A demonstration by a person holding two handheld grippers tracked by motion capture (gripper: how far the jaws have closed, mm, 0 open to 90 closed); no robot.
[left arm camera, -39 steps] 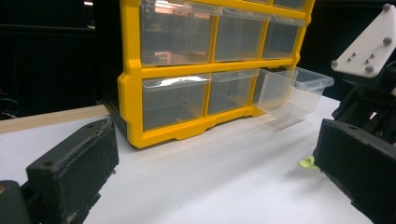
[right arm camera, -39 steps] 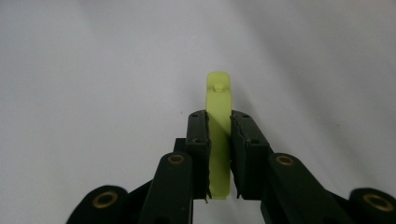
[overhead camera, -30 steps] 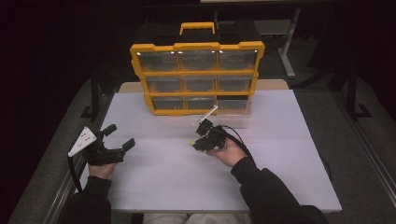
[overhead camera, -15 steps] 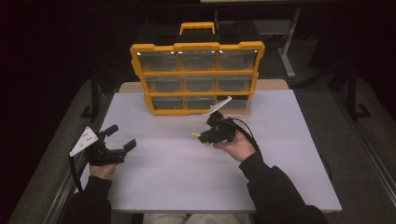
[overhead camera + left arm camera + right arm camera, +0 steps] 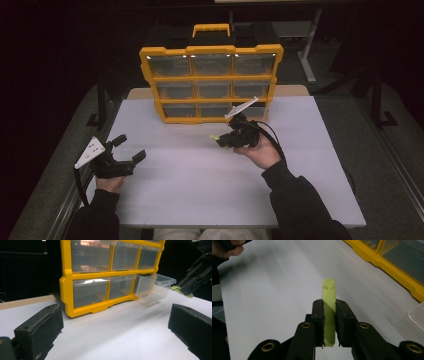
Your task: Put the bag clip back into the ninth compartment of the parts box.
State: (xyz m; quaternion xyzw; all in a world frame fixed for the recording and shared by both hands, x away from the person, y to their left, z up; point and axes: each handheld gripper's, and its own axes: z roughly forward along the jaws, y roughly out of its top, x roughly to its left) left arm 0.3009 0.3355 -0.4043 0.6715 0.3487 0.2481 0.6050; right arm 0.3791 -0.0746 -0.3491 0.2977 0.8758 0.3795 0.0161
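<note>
Green peg (image 5: 329,312) is clamped flat between the right gripper (image 5: 329,315) jaws, tip projecting ahead, ready for the pulled-out drawer (image 5: 155,287) alongside; left gripper (image 5: 122,150) rests released.

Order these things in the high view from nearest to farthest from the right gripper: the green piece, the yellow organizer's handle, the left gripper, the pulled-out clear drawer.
1. green piece: clamped in the right gripper itself.
2. pulled-out clear drawer: just behind it, bottom right of the yellow organizer.
3. handle and left gripper: both much farther, one on top of the organizer, the other at the table's left; too close to call.
</note>
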